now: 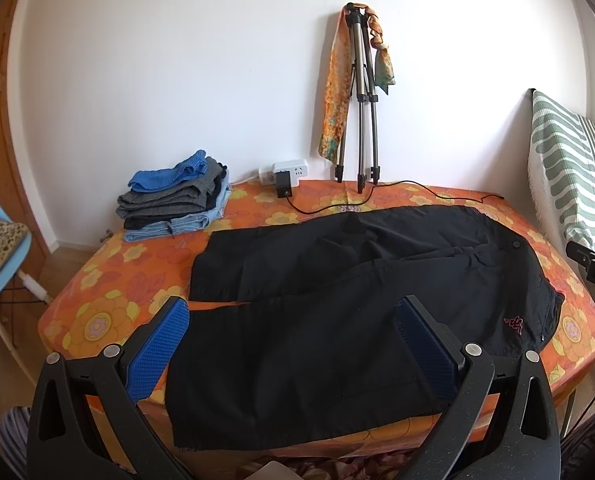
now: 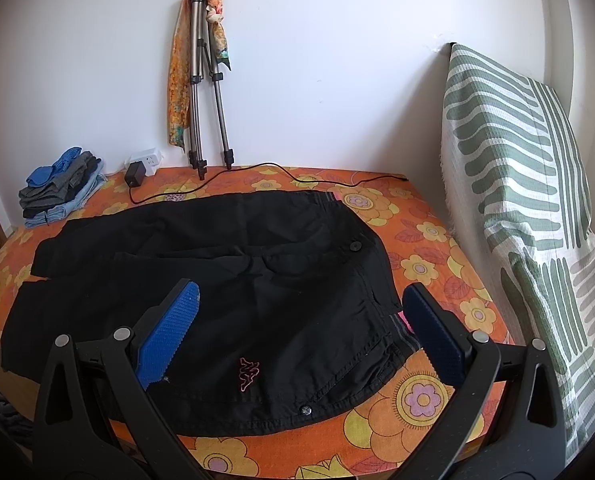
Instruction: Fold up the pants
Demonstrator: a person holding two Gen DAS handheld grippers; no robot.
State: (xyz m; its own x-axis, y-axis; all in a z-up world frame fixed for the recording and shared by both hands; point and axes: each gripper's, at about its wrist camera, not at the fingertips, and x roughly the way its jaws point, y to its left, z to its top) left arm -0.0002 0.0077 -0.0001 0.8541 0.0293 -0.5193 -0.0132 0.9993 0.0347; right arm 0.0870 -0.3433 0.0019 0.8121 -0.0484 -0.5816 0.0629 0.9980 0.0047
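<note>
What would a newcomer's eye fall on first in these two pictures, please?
The black pants spread flat across the orange flowered table cover, with both open grippers, left and right, above them. Behind, a tripod draped with scarves leans on the wall.

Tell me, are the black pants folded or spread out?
Spread out. The black pants lie flat on the flowered cloth, both legs side by side at full length.
</note>
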